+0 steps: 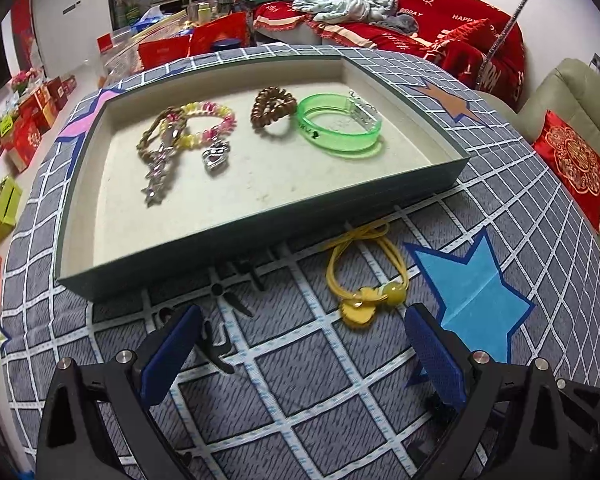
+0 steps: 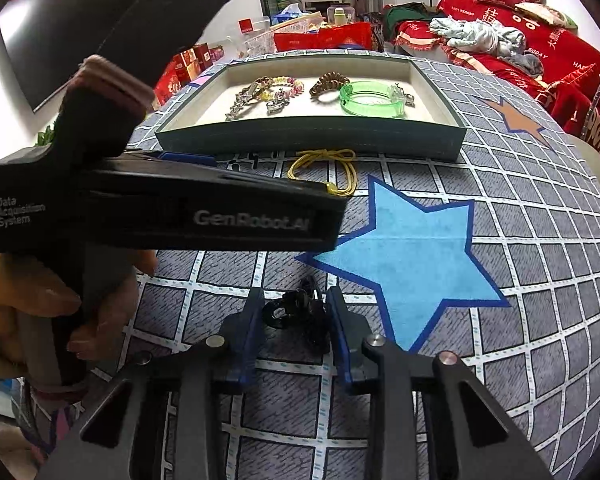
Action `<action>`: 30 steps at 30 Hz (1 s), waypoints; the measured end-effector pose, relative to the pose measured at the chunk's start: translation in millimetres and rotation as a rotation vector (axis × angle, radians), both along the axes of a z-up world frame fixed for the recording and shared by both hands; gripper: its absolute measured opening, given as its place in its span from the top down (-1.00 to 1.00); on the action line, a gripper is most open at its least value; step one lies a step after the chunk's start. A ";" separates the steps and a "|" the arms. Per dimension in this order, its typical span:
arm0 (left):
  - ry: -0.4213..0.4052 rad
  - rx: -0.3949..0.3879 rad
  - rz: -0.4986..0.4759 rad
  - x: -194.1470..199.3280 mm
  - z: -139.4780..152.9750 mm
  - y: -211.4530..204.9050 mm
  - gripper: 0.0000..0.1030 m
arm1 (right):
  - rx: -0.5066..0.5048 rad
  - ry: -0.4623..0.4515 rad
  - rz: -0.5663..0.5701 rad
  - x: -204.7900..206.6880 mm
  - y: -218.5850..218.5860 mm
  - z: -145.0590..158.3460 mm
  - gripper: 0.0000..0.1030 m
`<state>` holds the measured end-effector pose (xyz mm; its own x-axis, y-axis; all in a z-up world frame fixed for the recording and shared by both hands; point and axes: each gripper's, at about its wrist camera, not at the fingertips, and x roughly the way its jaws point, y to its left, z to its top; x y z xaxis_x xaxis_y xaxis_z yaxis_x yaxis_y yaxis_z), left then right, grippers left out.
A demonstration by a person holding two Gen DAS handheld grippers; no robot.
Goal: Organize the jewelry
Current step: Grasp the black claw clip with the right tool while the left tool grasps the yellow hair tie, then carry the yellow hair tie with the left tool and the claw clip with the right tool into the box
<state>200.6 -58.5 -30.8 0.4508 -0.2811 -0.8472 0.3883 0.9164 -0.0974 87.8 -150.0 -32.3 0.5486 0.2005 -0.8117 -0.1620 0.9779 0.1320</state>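
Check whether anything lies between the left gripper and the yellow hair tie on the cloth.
Nothing visible does. The yellow hair tie lies on bare cloth just ahead of the open left gripper, toward its right finger, in front of the tray's near wall.

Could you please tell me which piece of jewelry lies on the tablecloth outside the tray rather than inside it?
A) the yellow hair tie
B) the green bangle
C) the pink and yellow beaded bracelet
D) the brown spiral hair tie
A: the yellow hair tie lies on the checked tablecloth just in front of the tray, while the other three pieces rest inside it.
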 end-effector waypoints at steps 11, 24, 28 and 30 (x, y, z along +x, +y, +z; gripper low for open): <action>-0.034 0.034 -0.039 -3.1 0.6 -22.9 -0.75 | 0.029 0.010 -0.009 -6.0 -7.6 1.6 0.34; -0.064 0.011 -0.055 -8.8 4.5 -18.8 0.28 | 0.052 0.019 -0.020 -6.3 -10.9 3.5 0.34; -0.066 0.003 -0.055 -12.0 4.4 -15.5 0.28 | 0.058 0.018 -0.026 -4.6 -13.0 4.9 0.33; -0.063 -0.008 -0.052 -14.8 5.5 -11.3 0.28 | 0.060 0.017 -0.028 -4.8 -14.2 6.5 0.33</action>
